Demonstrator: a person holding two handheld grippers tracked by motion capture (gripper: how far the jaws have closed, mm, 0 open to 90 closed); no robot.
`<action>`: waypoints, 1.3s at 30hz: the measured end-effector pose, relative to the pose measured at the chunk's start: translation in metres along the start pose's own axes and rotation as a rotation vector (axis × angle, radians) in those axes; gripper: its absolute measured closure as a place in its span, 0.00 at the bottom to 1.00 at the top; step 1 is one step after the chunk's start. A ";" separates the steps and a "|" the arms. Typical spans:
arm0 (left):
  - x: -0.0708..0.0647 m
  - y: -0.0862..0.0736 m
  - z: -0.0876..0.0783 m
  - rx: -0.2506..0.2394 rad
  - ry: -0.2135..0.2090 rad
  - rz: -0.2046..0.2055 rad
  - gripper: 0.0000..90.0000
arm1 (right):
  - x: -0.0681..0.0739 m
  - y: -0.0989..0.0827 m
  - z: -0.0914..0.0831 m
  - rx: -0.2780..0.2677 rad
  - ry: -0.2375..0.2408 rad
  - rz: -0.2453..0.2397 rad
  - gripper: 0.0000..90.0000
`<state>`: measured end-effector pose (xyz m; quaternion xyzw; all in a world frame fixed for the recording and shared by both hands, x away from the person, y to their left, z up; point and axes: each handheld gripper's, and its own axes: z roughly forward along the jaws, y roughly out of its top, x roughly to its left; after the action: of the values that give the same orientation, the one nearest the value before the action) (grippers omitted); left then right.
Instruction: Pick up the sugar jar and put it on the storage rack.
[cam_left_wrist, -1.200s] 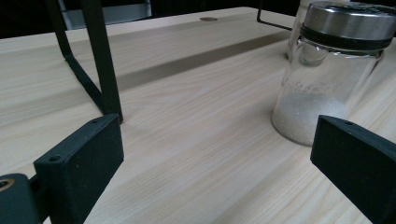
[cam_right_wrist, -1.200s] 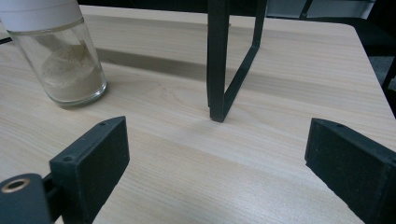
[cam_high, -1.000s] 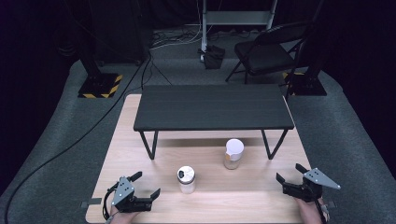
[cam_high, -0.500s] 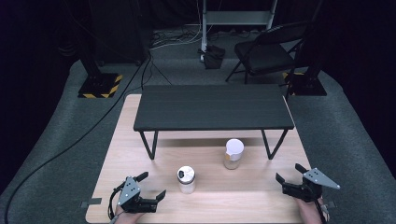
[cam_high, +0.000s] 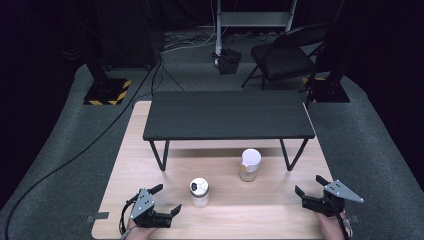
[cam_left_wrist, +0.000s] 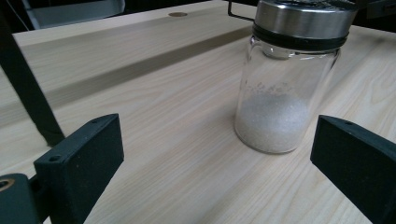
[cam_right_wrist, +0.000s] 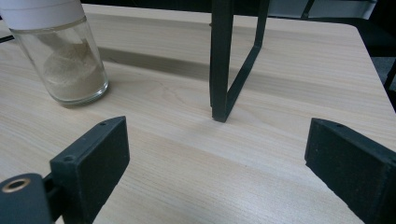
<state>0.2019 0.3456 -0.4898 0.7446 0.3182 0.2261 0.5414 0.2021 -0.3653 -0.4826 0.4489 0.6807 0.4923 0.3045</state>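
From above, the left tool (cam_high: 168, 198) gapes wide near the salt jar (cam_high: 199, 192) on the tabletop (cam_high: 260, 207); the right tool (cam_high: 308, 184) spreads wide, well apart. Along the left tool's jaws, the jar (cam_left_wrist: 289, 79) stands upright just ahead. Along the right's, a white-capped jar (cam_right_wrist: 58, 51) stands beside a black leg (cam_right_wrist: 222, 60).

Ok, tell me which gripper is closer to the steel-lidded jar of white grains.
Left. The left gripper sits just beside the steel-lidded jar, jaws open and apart from it. The right gripper is far off on the jar's other side, closer to the white-capped jar.
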 end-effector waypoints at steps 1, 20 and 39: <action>-0.001 0.001 0.003 0.002 -0.007 0.003 0.03 | 0.000 0.000 0.000 0.000 0.001 -0.001 0.07; -0.011 0.015 0.027 0.039 -0.056 0.029 0.03 | 0.000 0.000 0.001 0.000 0.007 -0.002 0.07; -0.022 0.028 0.052 0.072 -0.085 0.043 0.04 | 0.000 0.000 0.001 -0.001 0.009 -0.002 0.07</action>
<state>0.2284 0.2893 -0.4795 0.7793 0.2867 0.1941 0.5223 0.2027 -0.3650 -0.4828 0.4458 0.6824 0.4941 0.3023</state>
